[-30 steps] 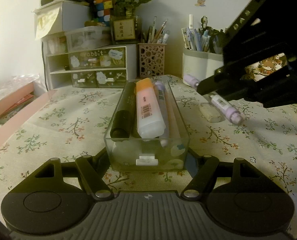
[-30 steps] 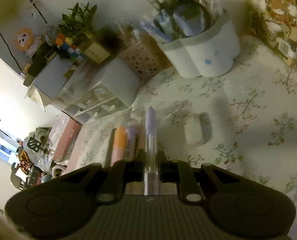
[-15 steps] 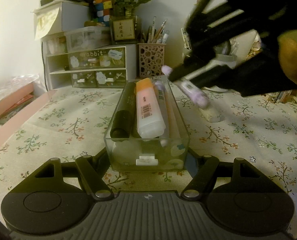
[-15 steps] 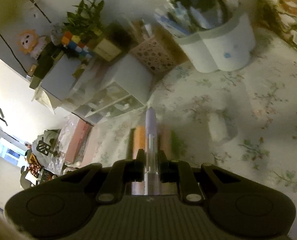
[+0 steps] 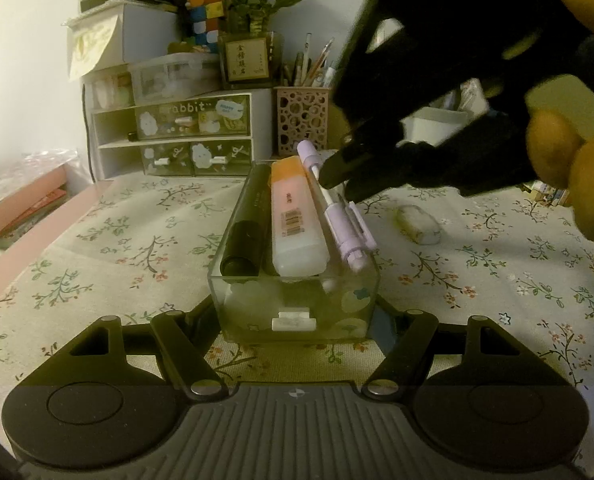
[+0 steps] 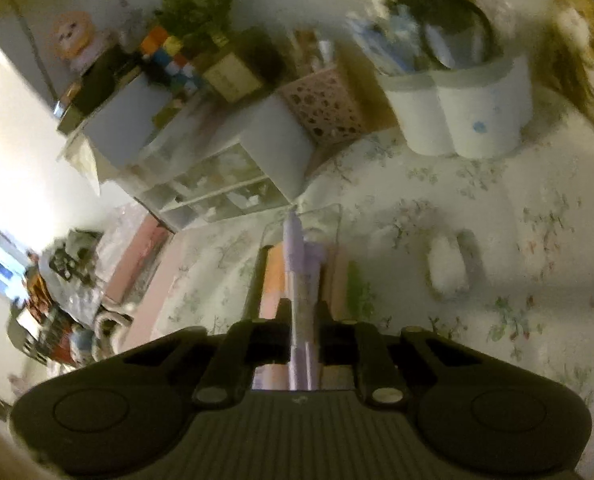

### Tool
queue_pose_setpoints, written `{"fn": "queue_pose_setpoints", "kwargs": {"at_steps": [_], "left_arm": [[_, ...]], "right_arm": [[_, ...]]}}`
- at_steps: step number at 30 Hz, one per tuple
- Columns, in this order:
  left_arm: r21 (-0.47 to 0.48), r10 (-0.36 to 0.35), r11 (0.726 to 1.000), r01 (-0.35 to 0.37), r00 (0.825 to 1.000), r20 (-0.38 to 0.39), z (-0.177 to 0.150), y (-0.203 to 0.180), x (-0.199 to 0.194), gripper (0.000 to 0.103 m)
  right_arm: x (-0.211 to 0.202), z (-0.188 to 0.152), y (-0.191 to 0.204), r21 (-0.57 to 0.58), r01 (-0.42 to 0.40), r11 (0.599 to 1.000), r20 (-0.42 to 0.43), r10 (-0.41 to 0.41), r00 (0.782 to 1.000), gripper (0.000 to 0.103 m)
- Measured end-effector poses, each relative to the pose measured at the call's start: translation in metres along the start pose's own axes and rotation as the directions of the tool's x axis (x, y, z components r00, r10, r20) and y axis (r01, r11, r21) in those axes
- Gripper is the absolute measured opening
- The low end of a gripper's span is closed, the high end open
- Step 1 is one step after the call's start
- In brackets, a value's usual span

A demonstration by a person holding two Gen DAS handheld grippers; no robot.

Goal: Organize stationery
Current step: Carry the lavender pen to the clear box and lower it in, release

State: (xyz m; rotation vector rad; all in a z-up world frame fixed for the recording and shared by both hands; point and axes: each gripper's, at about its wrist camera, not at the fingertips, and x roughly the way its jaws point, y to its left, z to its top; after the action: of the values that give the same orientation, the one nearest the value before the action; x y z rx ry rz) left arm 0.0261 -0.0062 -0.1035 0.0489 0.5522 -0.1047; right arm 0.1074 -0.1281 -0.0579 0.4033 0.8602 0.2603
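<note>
Lilac pen (image 5: 339,216) lies along the clear tray's (image 5: 297,300) right edge, pinched in my right tongs (image 5: 339,182), whose body hides the tray's far right corner. Left tongs (image 5: 297,312) clamp the tray's near end. Right view is blurred. An eraser (image 5: 417,224) sits on open worktop (image 5: 477,280) beside the tray.

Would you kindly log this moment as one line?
left gripper: shut on clear tray | right gripper: shut on purple pen, over tray | eraser: on table
</note>
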Motion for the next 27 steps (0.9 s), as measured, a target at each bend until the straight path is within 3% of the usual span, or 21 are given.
{"fn": "queue_pose_setpoints", "kwargs": {"at_steps": [3, 6, 13, 19, 27], "left_arm": [[0.002, 0.0, 1.0, 0.0, 1.0, 0.0, 0.0, 0.0, 0.0, 0.072], [0.002, -0.001, 1.0, 0.001, 1.0, 0.001, 0.0, 0.0, 0.001, 0.072], [0.003, -0.001, 1.0, 0.001, 1.0, 0.001, 0.0, 0.0, 0.001, 0.072], [0.002, -0.002, 1.0, 0.002, 1.0, 0.001, 0.001, 0.0, 0.001, 0.072], [0.007, -0.004, 1.0, 0.004, 1.0, 0.001, 0.0, -0.001, 0.001, 0.072]], "right_arm": [[0.005, 0.0, 0.015, -0.122, 0.07, 0.99, 0.021, -0.068, 0.997, 0.019], [0.003, -0.002, 0.015, -0.123, 0.107, 0.987, 0.014, -0.106, 0.994, 0.019], [-0.004, -0.002, 0.009, -0.117, 0.057, 0.992, 0.011, -0.056, 0.998, 0.019], [0.003, -0.002, 0.012, -0.176, 0.06, 0.983, -0.018, -0.064, 0.998, 0.019], [-0.007, 0.0, 0.008, -0.166, -0.02, 0.986, -0.009, 0.018, 1.0, 0.019]]}}
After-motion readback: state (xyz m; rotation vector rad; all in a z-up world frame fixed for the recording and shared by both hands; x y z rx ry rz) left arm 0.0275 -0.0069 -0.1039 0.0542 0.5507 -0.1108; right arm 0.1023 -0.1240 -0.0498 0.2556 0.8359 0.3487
